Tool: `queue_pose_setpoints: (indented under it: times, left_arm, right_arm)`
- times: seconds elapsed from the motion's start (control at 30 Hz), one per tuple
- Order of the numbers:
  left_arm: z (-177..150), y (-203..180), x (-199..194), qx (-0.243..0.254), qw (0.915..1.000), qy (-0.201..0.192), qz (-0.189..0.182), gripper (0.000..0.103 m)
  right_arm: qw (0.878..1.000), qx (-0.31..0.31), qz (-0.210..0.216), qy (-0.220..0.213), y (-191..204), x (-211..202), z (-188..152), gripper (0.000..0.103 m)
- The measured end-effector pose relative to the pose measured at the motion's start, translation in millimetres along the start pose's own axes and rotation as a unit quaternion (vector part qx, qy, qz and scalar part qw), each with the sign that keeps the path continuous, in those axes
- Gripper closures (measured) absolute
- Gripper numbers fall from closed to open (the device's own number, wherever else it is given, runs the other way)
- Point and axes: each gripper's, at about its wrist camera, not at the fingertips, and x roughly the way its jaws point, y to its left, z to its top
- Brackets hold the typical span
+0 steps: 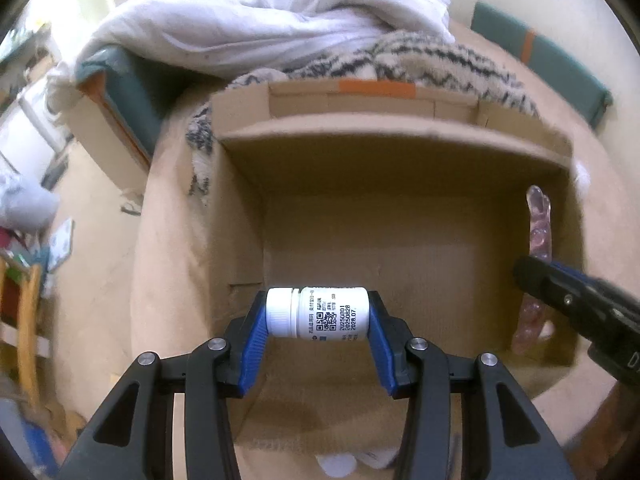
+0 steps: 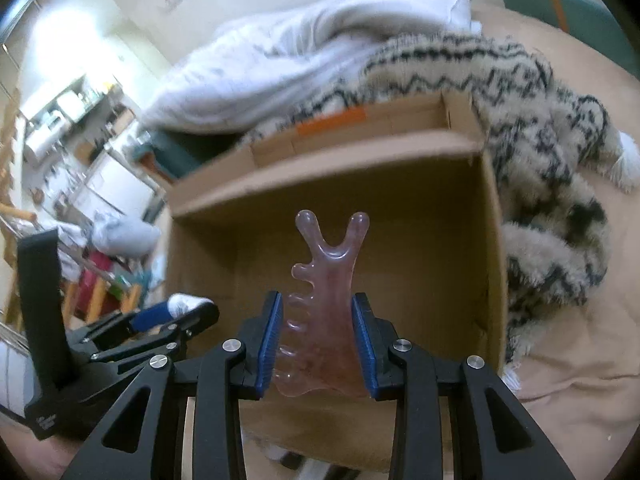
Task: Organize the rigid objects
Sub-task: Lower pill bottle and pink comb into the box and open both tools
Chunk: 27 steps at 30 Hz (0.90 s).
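Above the open cardboard box, over its near edge: white pill bottle, lying sideways, cap toward the box's left wall, clamped end to end by the left gripper; jaws clenched on cap and base. Not yet resting on the box floor.

Over the box's right side: pink translucent scraping comb, forked end pointing toward the box's far wall, toothed edge left, pinched across its width by the right gripper; jaws clenched on it.

Behind the box: striped fuzzy blanket and white bedding, both on the bed.

Risks, judged: bottle round and gripped on its ends, likely to roll across the box floor once released, or to slip out if squeezed off-centre. Comb smooth and held on curved edges, liable to pivot or shoot out of the pads. Both grippers near each other above the box; collision possible if lowered together.
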Motion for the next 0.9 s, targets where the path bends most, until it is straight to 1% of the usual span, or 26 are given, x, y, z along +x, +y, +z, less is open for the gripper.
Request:
queue_pose_setpoints:
  times: [0.07,0.17,0.27,0.37,0.47,0.57,0.67,0.7,0.73,0.77,0.87,0.9]
  left_arm:
    - [-3.0,-4.9,8.7,0.016,0.9998,0.006,0.011,0.06]
    - [-7.3,-6.8,15.6,0.015,0.9997,0.019,0.006,0.06]
    - [-7.2,-8.7,15.2,0.021,0.9997,0.011,0.01,0.06]
    - [-5.2,-10.6,18.7,0.027,0.9994,0.011,0.02,0.06]
    - [-4.9,-8.5,24.5,0.015,0.9994,0.029,0.008,0.06]
    - [-5.0,-9.9,24.5,0.022,0.9993,0.026,0.014,0.06]
    - [-5.9,-8.8,24.2,0.023,0.9993,0.024,0.016,0.06]
    - [-6.6,-7.9,24.3,0.022,0.9993,0.024,0.016,0.06]
    - [-6.7,-7.3,24.3,0.021,0.9994,0.025,0.015,0.06]
    - [-7.6,-6.0,23.4,0.018,0.9995,0.024,0.013,0.06]
    - [-7.0,-7.2,21.3,0.021,0.9994,0.025,0.004,0.059]
    - [-6.7,-7.7,20.0,0.022,0.9994,0.025,0.001,0.057]
  right_arm:
    - [1.0,-0.002,-0.01,0.015,-2.2,10.6,-2.8,0.066]
    - [0.999,-0.005,-0.028,0.03,-5.9,20.1,-9.6,0.066]
    - [0.998,-0.014,-0.053,0.041,-9.5,27.4,-11.7,0.066]
    - [0.997,-0.009,-0.059,0.052,-13.7,33.7,-12.0,0.066]
    - [0.996,-0.01,-0.071,0.06,-14.9,39.2,-12.8,0.066]
    - [0.995,-0.004,-0.075,0.067,-15.9,43.9,-12.8,0.066]
    - [0.995,-0.001,-0.077,0.061,-16.3,43.2,-10.9,0.066]
    - [0.995,0.001,-0.077,0.058,-16.9,42.4,-10.1,0.064]
    - [0.996,0.002,-0.074,0.055,-17.3,41.1,-9.7,0.058]
    - [0.996,0.004,-0.068,0.054,-17.3,40.4,-9.0,0.056]
    - [0.998,0.002,-0.054,0.045,-12.6,34.6,-9.4,0.045]
    - [0.998,0.0,-0.047,0.039,-10.2,31.9,-8.5,0.039]
